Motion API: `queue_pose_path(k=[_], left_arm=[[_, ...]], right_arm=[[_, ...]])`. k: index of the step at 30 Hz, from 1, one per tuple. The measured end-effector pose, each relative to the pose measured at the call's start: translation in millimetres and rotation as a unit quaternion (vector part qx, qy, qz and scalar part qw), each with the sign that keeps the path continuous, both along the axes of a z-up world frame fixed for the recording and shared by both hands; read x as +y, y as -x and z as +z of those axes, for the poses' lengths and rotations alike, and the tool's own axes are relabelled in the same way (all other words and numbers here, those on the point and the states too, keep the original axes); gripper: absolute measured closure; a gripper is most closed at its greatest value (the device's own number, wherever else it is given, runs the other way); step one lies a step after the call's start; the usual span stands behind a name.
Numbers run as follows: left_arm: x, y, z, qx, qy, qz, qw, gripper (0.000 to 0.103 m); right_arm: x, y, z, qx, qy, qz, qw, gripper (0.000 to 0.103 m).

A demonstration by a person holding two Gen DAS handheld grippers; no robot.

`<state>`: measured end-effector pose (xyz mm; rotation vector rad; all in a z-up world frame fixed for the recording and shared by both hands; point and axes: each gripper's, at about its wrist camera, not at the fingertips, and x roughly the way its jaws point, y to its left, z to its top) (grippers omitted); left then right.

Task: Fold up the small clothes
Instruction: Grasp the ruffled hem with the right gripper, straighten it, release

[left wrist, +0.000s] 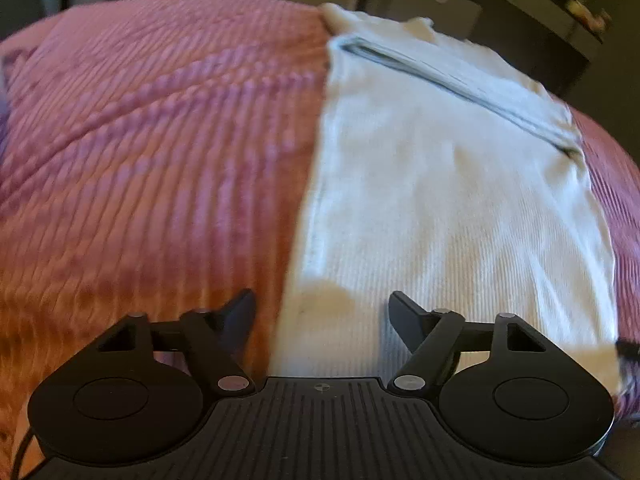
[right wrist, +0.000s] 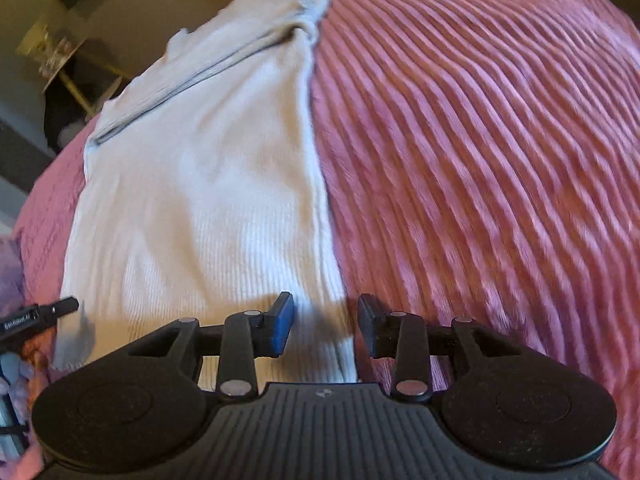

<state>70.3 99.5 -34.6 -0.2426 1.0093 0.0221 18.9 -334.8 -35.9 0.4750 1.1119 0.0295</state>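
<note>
While the white top (left wrist: 440,200) lies folded to a long strip mid-frame on the pink cover (left wrist: 160,140), both grippers (left wrist: 322,316) (right wrist: 325,328) hover unclenched at its near corners, the crosswise fold apparently remaining.

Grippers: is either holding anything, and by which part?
Nothing held. Left gripper and right gripper stand open over the near edge of the white garment.

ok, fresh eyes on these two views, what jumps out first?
A white ribbed garment, already folded into a long strip, lies flat on a pink ribbed bedspread that fills both views. The left tool and right tool hang open over its near corners, gripping nothing.
</note>
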Motion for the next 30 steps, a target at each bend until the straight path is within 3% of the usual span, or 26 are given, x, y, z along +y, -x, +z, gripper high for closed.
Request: queue_pose_path(k=[4,8,10,13,15,16,19,24,30], left_arm=[[10,3,1,0.011,0.033,0.015,0.9993,0.030],[9,2,0,0.021,0.035,0.016,0.9990,0.034],[7,2,0,0.025,0.028,0.016,0.9991,0.040],[12,4,1,0.031,0.023,0.030,0.9988,0.058],[18,5,0,0.036,0.039,0.038,0.9979,0.069],[21,4,0,0.041,0.052,0.039,0.9971,0.083],[29,5,-2,0.048,0.077,0.042,0.9950,0.082],[25,5,0,0.055,0.077,0.022,0.9953,0.059],[20,5,-1,0.066,0.075,0.011,0.9949,0.057]], right_arm=[[-6,5,-1,0.005,-0.027,0.007,1.000,0.068],[-12,5,-2,0.009,-0.050,0.015,0.999,0.069],[-12,4,-3,0.008,-0.050,0.018,0.999,0.078],[-7,3,-2,-0.002,-0.053,0.027,0.998,0.092],[-3,2,-1,-0.010,-0.051,0.033,0.998,0.093],[-2,2,-1,-0.013,-0.053,0.036,0.998,0.094],[-3,3,-1,-0.015,-0.060,0.043,0.997,0.089],[-15,9,-5,-0.001,-0.088,0.043,0.995,0.086],[-24,13,-6,0.003,-0.110,0.047,0.993,0.084]])
